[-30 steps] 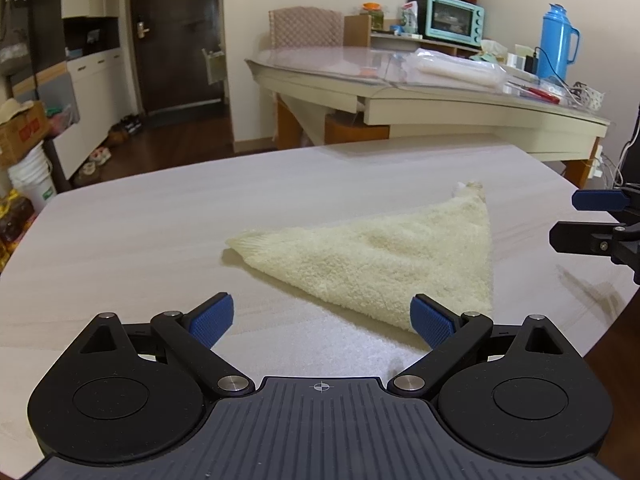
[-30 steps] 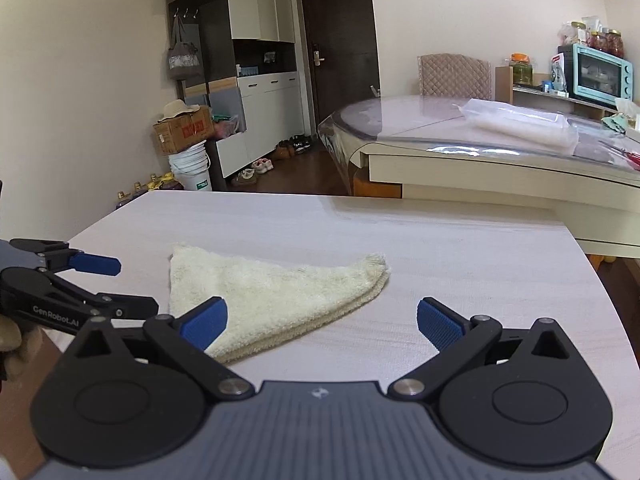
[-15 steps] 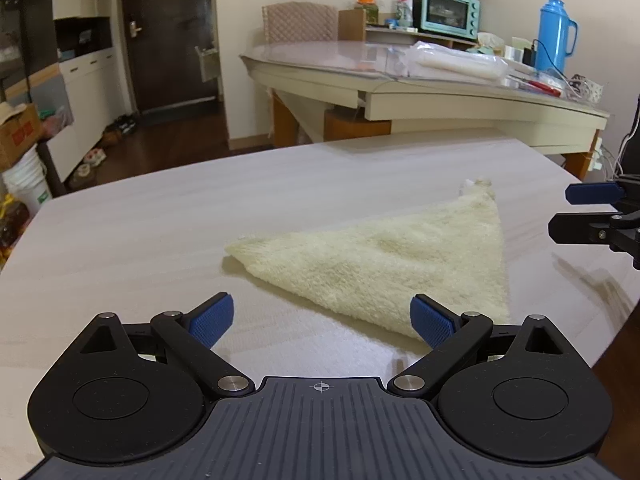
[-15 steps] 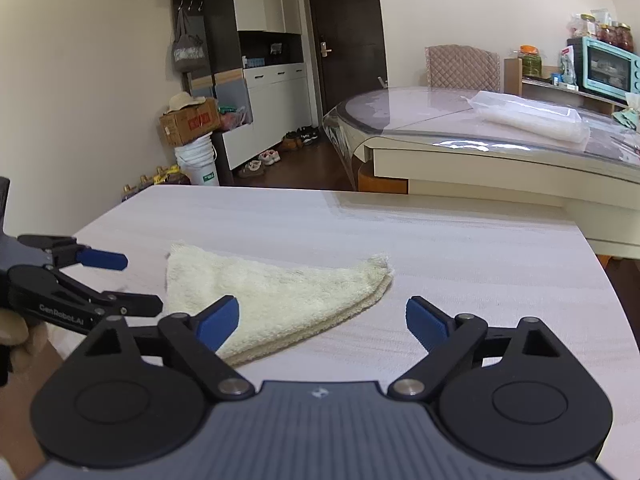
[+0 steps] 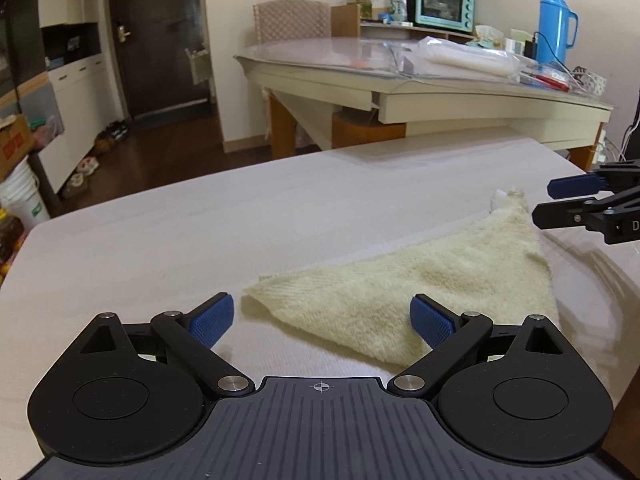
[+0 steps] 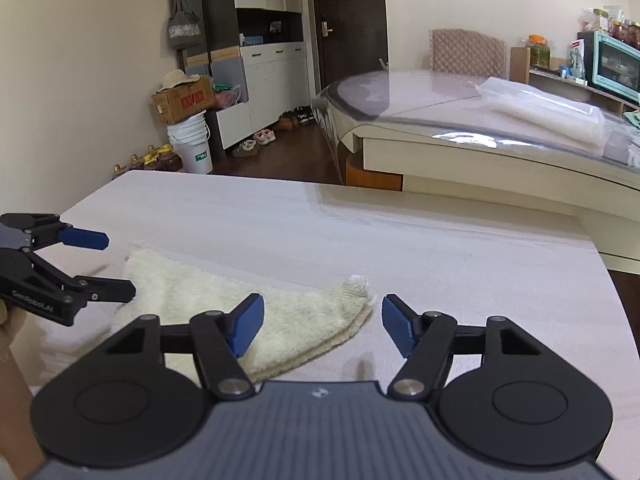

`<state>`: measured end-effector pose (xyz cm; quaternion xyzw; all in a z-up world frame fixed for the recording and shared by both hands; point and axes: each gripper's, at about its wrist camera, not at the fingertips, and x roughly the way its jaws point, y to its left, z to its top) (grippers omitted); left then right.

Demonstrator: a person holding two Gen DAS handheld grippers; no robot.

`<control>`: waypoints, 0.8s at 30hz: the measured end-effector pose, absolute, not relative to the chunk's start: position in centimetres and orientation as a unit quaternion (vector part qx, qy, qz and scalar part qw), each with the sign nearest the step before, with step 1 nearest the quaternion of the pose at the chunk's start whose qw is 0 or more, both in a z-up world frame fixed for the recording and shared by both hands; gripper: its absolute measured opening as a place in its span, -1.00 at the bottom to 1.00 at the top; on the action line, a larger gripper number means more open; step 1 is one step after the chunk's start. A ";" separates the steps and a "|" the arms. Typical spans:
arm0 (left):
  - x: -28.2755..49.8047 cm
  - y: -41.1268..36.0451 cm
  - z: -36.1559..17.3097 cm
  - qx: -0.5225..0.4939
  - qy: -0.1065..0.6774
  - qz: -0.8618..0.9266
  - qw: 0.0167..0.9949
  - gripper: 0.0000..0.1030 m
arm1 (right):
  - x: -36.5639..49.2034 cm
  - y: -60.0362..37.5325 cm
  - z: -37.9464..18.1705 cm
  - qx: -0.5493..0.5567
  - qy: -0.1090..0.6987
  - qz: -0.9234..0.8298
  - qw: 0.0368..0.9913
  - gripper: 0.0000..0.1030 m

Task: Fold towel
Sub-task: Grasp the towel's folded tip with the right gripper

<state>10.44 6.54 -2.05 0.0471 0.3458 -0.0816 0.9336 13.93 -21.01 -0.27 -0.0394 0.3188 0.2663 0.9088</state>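
A fluffy cream-yellow towel (image 5: 436, 280) lies flat on the pale wooden table (image 5: 200, 232), already folded into a triangle. In the left wrist view it sits at about one o'clock from the camera, with one point reaching toward the left gripper (image 5: 322, 320) and another thin point far off at two o'clock. The left gripper has its blue pads spread wide and holds nothing; the near point of the towel lies just in front of the gap between them. The right gripper (image 6: 322, 326) is also spread wide and holds nothing. In the right wrist view the towel's thin, tufty point lies at twelve o'clock, just ahead of the pads. The next fold probably needs each gripper to pinch a point. Things could go wrong here. The towel looks to be two layers thick, so a gripper might grab only the top layer, and the fold would open up. A gripper might also come in too low and push the soft cloth along the smooth table, bunching it into wrinkles. If one side lifts alone, the triangle could twist.
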 end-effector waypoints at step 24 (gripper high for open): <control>11.6 7.5 -3.1 0.053 0.353 -0.108 0.928 0.90 | 16.1 -21.7 -1.2 -0.029 0.322 0.268 0.908 -0.72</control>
